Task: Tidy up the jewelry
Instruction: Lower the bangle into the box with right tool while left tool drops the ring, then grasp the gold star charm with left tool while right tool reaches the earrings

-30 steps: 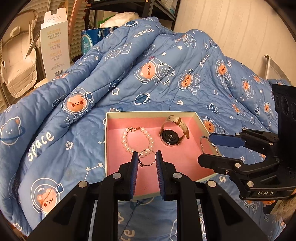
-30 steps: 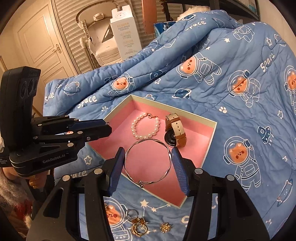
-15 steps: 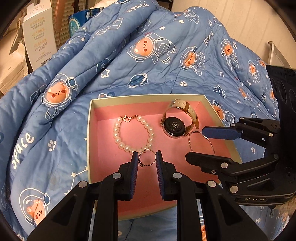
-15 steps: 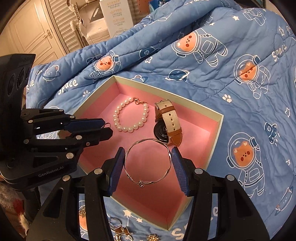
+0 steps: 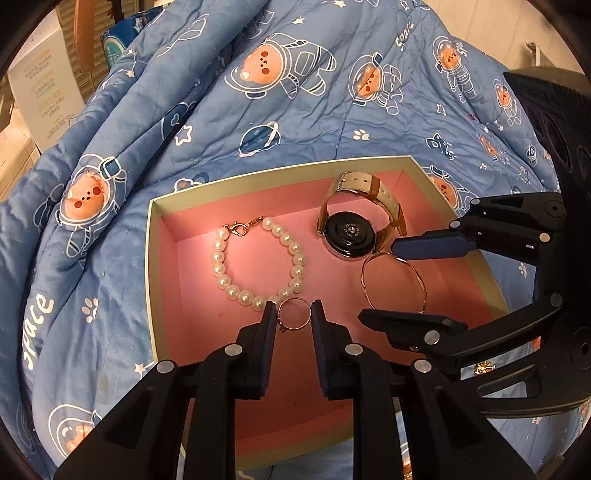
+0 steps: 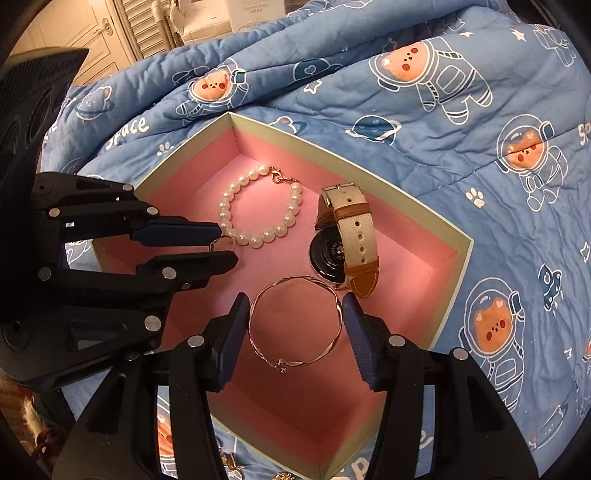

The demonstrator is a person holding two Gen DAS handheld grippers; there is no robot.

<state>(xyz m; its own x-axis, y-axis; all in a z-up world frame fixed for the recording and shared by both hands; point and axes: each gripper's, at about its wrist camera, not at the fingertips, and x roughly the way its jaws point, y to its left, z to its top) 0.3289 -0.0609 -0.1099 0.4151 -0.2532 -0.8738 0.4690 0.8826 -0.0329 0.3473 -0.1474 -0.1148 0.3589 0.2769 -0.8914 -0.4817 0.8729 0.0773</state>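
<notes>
A pink-lined box [image 5: 155,258] [image 6: 454,273] lies on the blue quilt. In it are a pearl bracelet [image 5: 221,273] [image 6: 258,236] and a watch with a beige strap [image 5: 347,236] [image 6: 354,229]. My left gripper [image 5: 293,317] [image 6: 225,245] is shut on a small ring [image 5: 293,314] [image 6: 221,242], held over the box floor beside the pearls. My right gripper [image 6: 295,321] [image 5: 402,284] is shut on a thin rose-gold bangle [image 6: 295,328] [image 5: 391,280], held over the box just in front of the watch.
The astronaut-bear quilt [image 5: 295,92] [image 6: 461,110] rises in folds behind the box. Loose small jewelry lies on the quilt in front of the box [image 6: 229,461]. A white carton [image 5: 40,88] stands at the far left, and shutter doors [image 6: 110,33] are behind.
Both grippers have moved forward and down into the box with the ring and the bangle still held. The box now looks larger and closer in both views.
</notes>
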